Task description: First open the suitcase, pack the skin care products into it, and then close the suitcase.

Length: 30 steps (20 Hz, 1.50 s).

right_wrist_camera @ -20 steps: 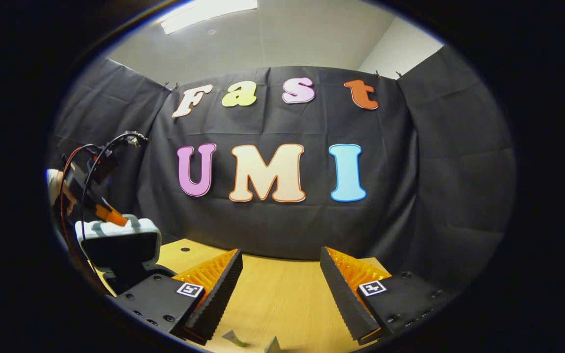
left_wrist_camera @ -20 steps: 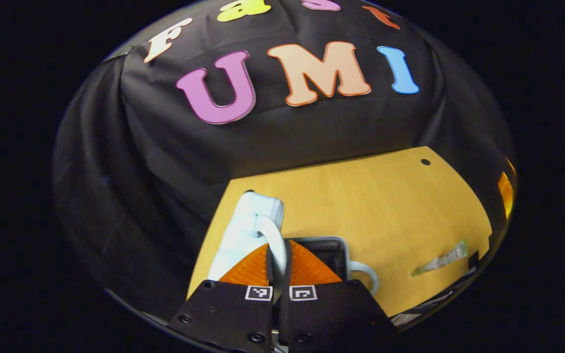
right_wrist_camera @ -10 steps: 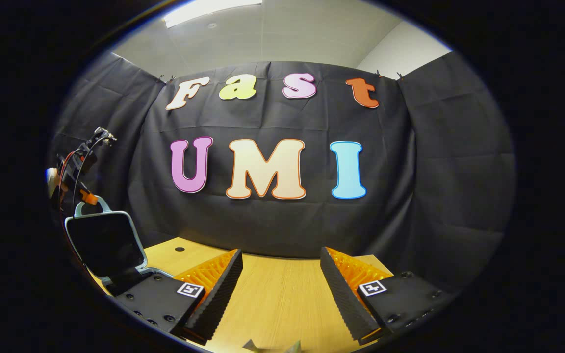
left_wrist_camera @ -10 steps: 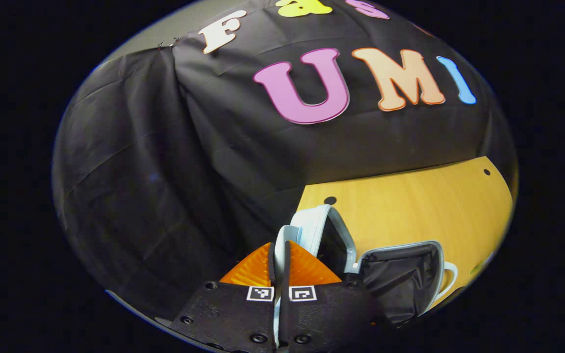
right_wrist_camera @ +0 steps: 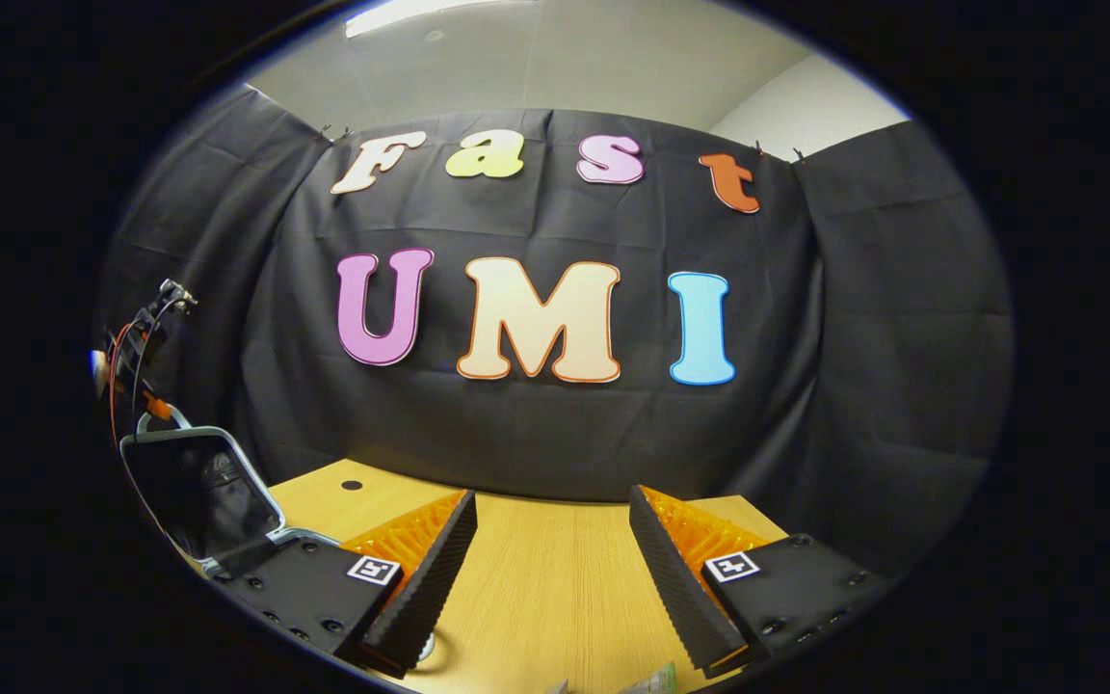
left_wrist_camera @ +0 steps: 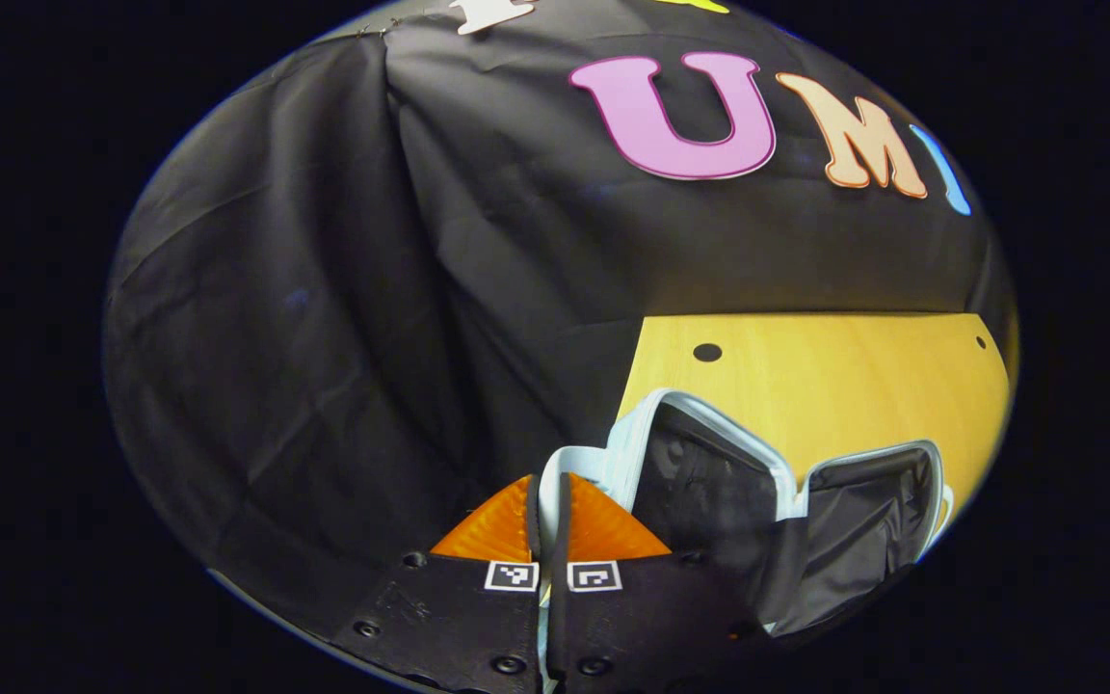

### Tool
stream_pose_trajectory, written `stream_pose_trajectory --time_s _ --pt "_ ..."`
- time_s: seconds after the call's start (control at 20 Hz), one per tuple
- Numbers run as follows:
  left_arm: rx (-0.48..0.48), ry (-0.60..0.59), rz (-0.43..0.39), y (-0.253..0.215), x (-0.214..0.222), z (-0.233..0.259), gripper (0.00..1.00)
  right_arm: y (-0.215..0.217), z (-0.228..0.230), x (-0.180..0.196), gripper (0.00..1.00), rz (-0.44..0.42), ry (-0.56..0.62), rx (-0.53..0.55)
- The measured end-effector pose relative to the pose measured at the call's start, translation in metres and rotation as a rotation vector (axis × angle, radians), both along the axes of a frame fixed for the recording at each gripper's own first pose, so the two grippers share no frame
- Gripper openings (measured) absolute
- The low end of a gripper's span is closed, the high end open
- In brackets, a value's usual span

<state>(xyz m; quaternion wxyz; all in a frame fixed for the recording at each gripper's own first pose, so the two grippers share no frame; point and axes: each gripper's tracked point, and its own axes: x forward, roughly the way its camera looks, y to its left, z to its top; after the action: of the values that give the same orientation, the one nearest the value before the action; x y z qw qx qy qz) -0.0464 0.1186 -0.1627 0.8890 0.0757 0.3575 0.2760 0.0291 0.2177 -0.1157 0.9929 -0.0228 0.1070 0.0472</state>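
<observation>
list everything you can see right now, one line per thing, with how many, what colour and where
suitcase: one, pale blue shell, black lining, open at the table's left end
suitcase handle: one, pale, pinched in the left gripper
table: one, light wood, under both grippers
sachets: at least one, greenish, partly cut off at the table's near edge
booth wall: black cloth, behind the table
left gripper: one, shut on the suitcase handle
right gripper: one, open above the table
</observation>
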Motion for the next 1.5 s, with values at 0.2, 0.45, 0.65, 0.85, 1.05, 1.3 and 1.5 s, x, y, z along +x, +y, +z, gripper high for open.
stream_pose_trajectory --time_s 0.2,0.45,0.65,0.85,1.05,1.3,1.5 --pt "-0.028 0.04 0.022 0.002 0.0 -0.006 0.0 0.0 -0.002 0.001 0.98 -0.029 0.005 -0.046" --pt "-0.089 0.056 0.076 0.002 -0.004 -0.005 0.0 -0.002 -0.009 0.005 1.0 -0.044 0.02 -0.083" --pt "-0.061 0.095 0.146 0.013 -0.005 0.0 0.13 -0.007 -0.019 0.006 0.99 -0.063 0.054 -0.067" --pt "-0.033 -0.002 0.177 0.013 0.0 0.007 0.32 -0.014 -0.025 0.005 0.98 -0.057 0.055 -0.074" --pt "0.005 -0.177 0.146 -0.014 0.017 0.053 1.0 -0.029 -0.012 0.007 0.99 -0.046 0.01 -0.028" --pt "0.018 -0.322 0.075 -0.089 0.027 0.125 0.95 -0.069 -0.008 0.01 1.0 -0.037 -0.016 0.003" --pt "0.014 -0.384 -0.032 -0.174 0.051 0.155 0.96 -0.11 -0.006 0.014 0.99 -0.046 -0.002 0.036"
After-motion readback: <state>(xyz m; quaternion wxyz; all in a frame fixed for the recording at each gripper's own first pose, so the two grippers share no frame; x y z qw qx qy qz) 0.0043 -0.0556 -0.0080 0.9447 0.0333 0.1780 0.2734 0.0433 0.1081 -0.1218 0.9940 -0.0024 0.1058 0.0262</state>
